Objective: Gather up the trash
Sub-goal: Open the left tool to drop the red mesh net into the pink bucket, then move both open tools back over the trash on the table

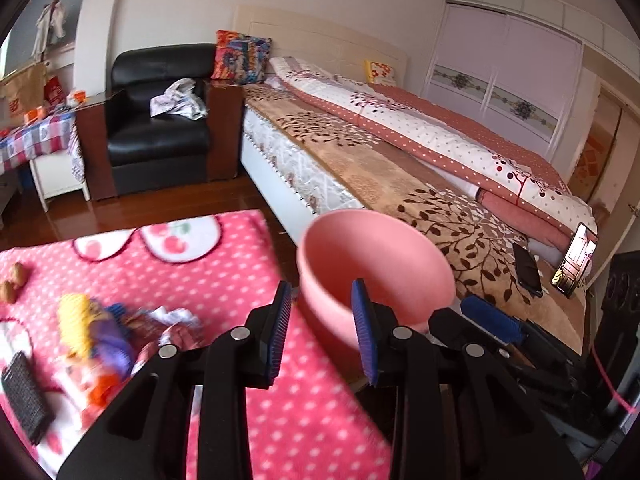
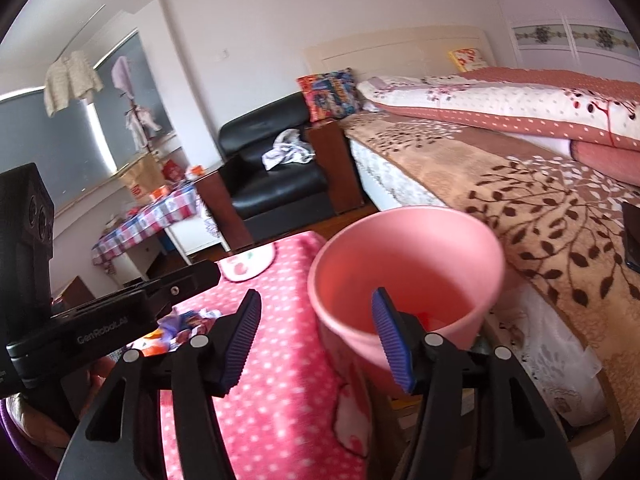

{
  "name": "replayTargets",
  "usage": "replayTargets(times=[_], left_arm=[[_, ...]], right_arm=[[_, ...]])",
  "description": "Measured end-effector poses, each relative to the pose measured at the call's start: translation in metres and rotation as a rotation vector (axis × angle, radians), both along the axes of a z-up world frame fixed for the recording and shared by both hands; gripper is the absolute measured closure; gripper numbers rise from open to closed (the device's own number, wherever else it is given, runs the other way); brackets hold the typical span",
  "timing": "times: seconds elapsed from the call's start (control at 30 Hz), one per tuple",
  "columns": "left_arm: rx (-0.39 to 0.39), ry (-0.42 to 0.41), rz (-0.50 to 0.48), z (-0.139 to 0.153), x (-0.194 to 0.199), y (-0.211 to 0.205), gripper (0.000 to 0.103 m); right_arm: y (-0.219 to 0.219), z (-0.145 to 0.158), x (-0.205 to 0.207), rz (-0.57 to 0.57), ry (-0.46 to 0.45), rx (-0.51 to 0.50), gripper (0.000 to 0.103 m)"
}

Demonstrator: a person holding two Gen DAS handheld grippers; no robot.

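L gripper (image 1: 322,320): fingers spread apart, nothing between them. Its R finger (image 1: 366,332) overlaps the near wall of the pink bin (image 1: 376,268) in the L wrist view; contact can't be told. L finger sits over the polka-dot pink blanket (image 1: 240,280) covering the bench.

R gripper (image 2: 320,334): fingers also spread, released. R finger (image 2: 390,344) is in front of or inside the bin's mouth (image 2: 404,264); can't tell which, no clamp seen. L finger (image 2: 244,336) is over the blanket (image 2: 280,360).

Pink bin is at about 1 o'clock from the L gripper, just off the bench's right edge, betw. bench and bed (image 1: 400,168). It tilts, mouth toward the cameras. Something reddish shows at its bottom in the R wrist view; too blurred to ID.

Trash: a blurred heap of wrappers (image 1: 104,332), yellow, purple, orange, lies on the blanket at 9 o'clock of the L gripper, well apart from the bin. A dark ribbed object (image 1: 26,396) is at 8 o'clock, near the frame edge. Two walnut-like brown lumps (image 1: 14,280) sit at 10 o'clock.

Bkgd: black armchair (image 1: 160,120) at 11 o'clock with crumpled cloth on it. Two phones (image 1: 528,268) on the bed at 3 o'clock.
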State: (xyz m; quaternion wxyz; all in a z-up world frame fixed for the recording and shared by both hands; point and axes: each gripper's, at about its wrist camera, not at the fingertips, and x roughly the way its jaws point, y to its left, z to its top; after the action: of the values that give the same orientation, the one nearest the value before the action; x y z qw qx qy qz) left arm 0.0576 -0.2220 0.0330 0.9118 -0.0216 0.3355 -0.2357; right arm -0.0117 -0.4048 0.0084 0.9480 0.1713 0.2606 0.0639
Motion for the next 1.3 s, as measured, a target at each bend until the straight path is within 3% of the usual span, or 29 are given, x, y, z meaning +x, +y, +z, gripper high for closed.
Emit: replayTargets(times=[0.1,0.3,0.47,0.57,0.8,1.3], left_arm=[[0.000,-0.003,0.030,0.001,-0.009,0.026,0.072],[0.035,-0.052,0.197,0.004,-0.029,0.086,0.072],[0.053,-0.056,0.336,-0.001,-0.044,0.139,0.072],[0.052,-0.022,0.411,-0.009,-0.049,0.171,0.072],[0.056,0.043,0.569,-0.032,-0.064,0.230,0.072],[-0.004,0.249,0.752,-0.086,-0.060,0.287,0.069]], right_arm=[[0.024,0.005,-0.002,0.052,-0.015,-0.021,0.045],[0.064,0.011,-0.006,0.137,-0.043,-0.062,0.045],[0.088,0.007,0.001,0.226,-0.011,-0.041,0.045],[0.101,0.002,0.006,0.287,0.015,-0.016,0.045],[0.134,-0.007,0.015,0.348,0.041,-0.074,0.045],[0.181,-0.017,0.044,0.462,0.075,-0.079,0.042]])
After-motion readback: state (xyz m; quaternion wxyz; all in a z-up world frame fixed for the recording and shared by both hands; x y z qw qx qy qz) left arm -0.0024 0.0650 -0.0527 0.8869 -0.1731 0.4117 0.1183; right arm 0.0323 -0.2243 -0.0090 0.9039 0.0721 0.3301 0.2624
